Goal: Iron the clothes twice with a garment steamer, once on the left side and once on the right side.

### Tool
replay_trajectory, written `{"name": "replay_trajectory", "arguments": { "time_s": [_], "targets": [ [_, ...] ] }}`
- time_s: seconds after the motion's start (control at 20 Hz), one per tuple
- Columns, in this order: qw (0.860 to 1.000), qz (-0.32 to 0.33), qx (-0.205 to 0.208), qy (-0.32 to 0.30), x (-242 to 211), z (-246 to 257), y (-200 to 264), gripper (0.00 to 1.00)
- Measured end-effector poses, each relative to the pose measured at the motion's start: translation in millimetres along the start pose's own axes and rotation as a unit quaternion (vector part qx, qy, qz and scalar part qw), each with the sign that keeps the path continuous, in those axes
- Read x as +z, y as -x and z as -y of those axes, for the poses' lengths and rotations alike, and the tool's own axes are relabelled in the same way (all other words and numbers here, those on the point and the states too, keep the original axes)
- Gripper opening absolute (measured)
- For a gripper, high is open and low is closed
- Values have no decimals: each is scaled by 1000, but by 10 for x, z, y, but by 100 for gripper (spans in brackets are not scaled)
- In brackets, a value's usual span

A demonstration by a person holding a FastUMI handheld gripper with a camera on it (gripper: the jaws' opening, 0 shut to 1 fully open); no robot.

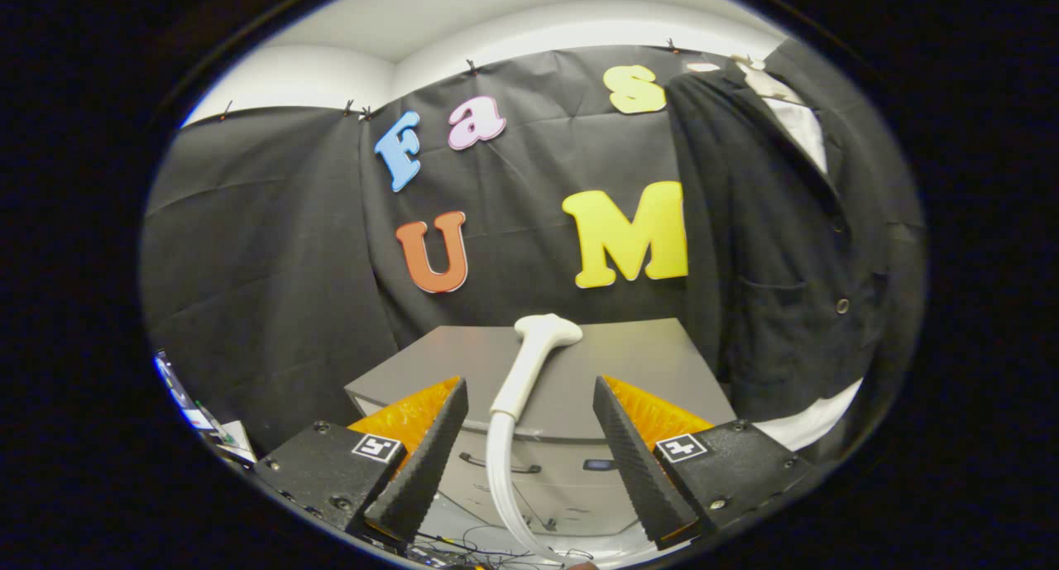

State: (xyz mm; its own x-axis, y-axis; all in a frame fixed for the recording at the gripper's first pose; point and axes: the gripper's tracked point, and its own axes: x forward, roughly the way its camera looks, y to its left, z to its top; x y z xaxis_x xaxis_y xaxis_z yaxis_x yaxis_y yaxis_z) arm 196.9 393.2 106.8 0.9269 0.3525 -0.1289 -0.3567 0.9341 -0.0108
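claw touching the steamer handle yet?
Apart. The gripper view shows the claw open, with clear gaps between each finger and the steamer handle standing between them.

One white plastic garment steamer head (538,347) with one pale ribbed hose (499,471). One grey metal drawer cabinet (629,363) bearing one dark drawer handle (496,464). One black jacket (769,247) hanging over one white shirt (798,119). One gripper (523,458), two fingers (426,462) spread apart, each carrying one square marker tag (376,447).
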Motion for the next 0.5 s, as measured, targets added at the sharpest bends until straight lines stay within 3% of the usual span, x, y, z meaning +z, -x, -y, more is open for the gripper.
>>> {"name": "replay_trajectory", "arguments": {
  "time_s": [0.25, 0.5],
  "targets": [
    [999, -44, -7, 13, 110, -113, -673, 97],
    [995, -87, -47, 21, 69, 54, -1109, 95]
  ]
}}
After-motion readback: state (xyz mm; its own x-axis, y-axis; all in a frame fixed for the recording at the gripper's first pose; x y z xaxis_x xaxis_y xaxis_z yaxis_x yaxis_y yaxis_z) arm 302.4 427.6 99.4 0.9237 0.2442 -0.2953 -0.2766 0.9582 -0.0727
